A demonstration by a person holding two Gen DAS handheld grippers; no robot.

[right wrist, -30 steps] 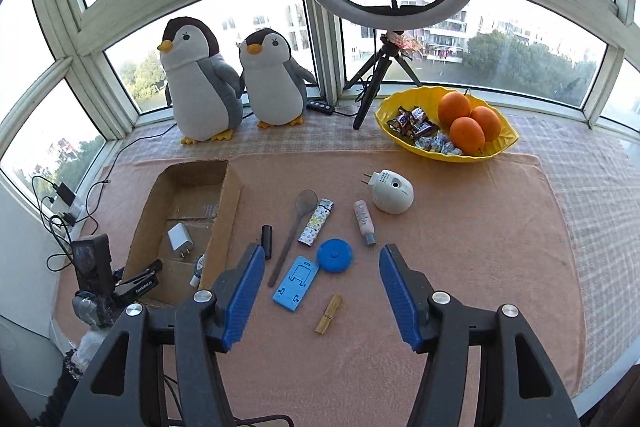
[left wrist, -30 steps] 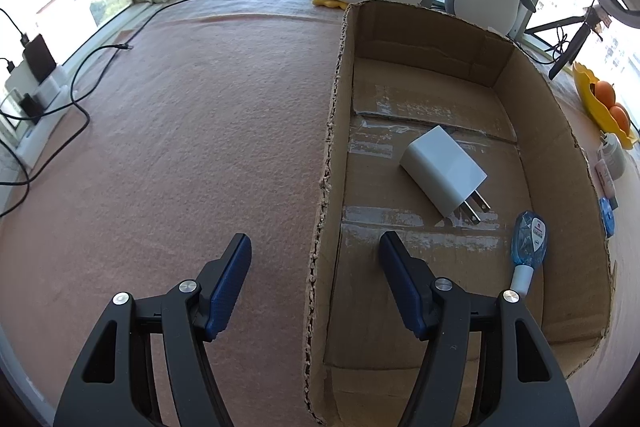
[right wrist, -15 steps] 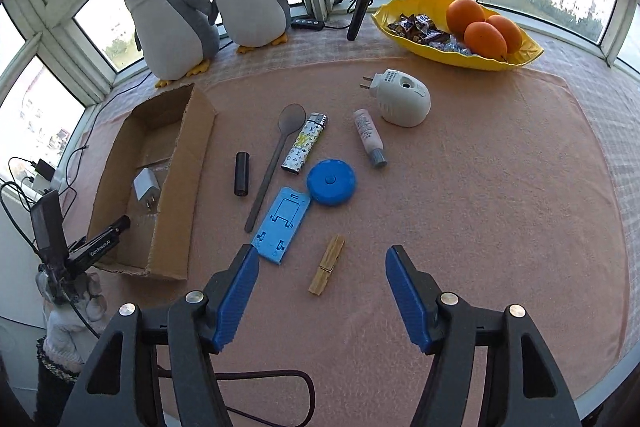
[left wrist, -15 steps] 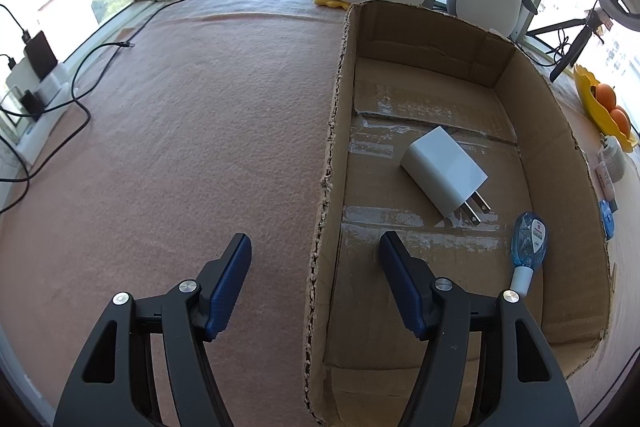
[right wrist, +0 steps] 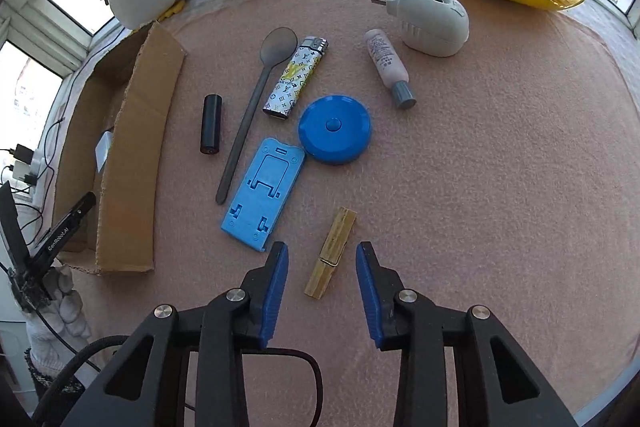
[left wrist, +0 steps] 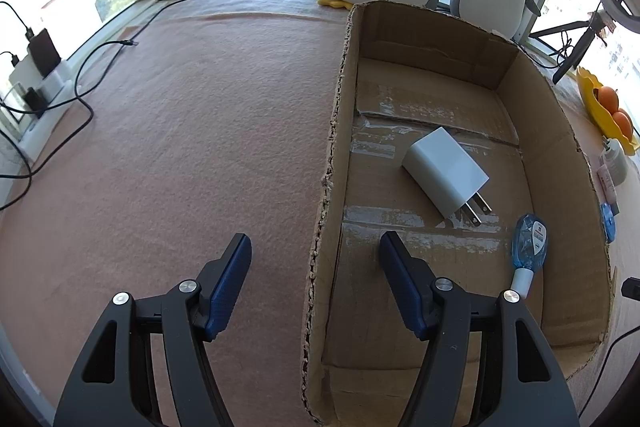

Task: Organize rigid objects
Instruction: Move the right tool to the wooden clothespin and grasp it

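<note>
Now, on the pink felt mat [right wrist: 500,147], the sorting turns to a small wooden peg.

Peg: the clothespin [right wrist: 331,253] lies flat just ahead of the right gripper [right wrist: 320,263], its near end between the blue fingertips.
Long axis: it runs up and away, tilted slightly right, roughly along the fingers, so the pads would close across its narrow sides.
Right gripper: jaws have just been closing; narrowed, pads clear of the wood.
Left gripper [left wrist: 316,259]: it straddles the near wall of the cardboard box [left wrist: 560,131] with visible gaps on both sides, squeezing nothing.
Nearer hand: the right, by far.
Box: it holds a white charger [left wrist: 444,171] and a blue-capped tube [left wrist: 528,247].
Hard to make out: the box's interior from the right view, hidden behind its wall.
</note>
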